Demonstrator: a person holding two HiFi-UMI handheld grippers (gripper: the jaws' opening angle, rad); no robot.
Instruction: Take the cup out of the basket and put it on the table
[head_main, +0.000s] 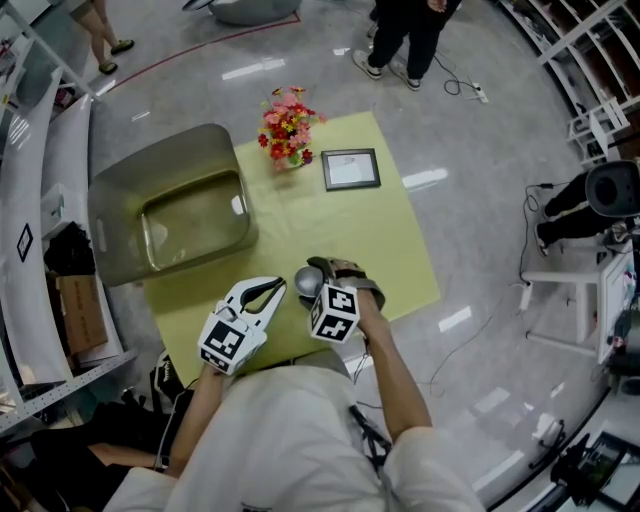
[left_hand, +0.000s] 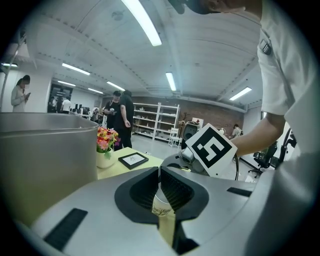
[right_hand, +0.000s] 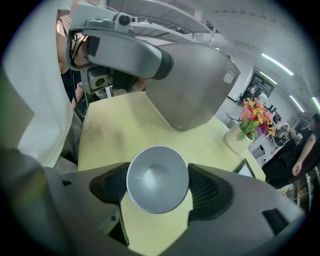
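Right gripper (right_hand: 159, 184) clamps the metal cup (right_hand: 157, 178) between its pads over the yellow table (right_hand: 112, 125) (mouth or base toward the camera: unclear). Left gripper (left_hand: 160, 174), its jaws together, is just beside.

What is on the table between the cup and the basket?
Nothing. In the right gripper view, bare yellow table runs from the cup to the basket.

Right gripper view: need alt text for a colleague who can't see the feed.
The right gripper grips a silvery metal cup by its sides, over a pale yellow tablecloth. Beyond stand a grey plastic basket and a white pot of colourful flowers.
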